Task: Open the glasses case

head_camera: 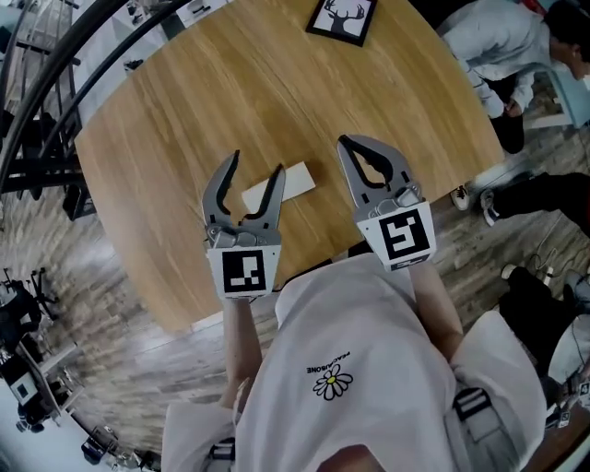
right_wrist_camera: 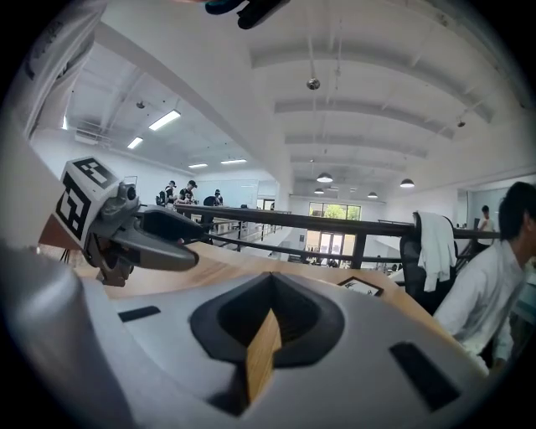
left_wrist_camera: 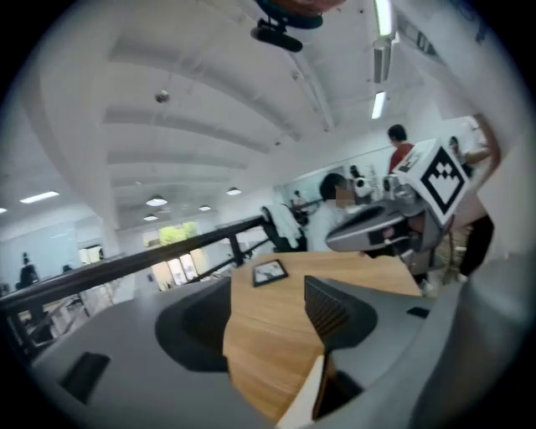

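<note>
A round wooden table (head_camera: 184, 138) fills most of the head view, with a seated person (head_camera: 498, 41) in a pale top just off its far right edge. Over the near edge, the left gripper (head_camera: 256, 168) has its jaws spread wide, gripping nothing. The right gripper (head_camera: 343, 141) beside it is clenched, jaws together with nothing between them. The white glasses case (head_camera: 293, 182) lies flat and closed on the table; its left end reaches in between the left gripper's spread jaws, under the right-hand one. A black picture frame (head_camera: 342, 18) lies at the far edge, well apart
</note>
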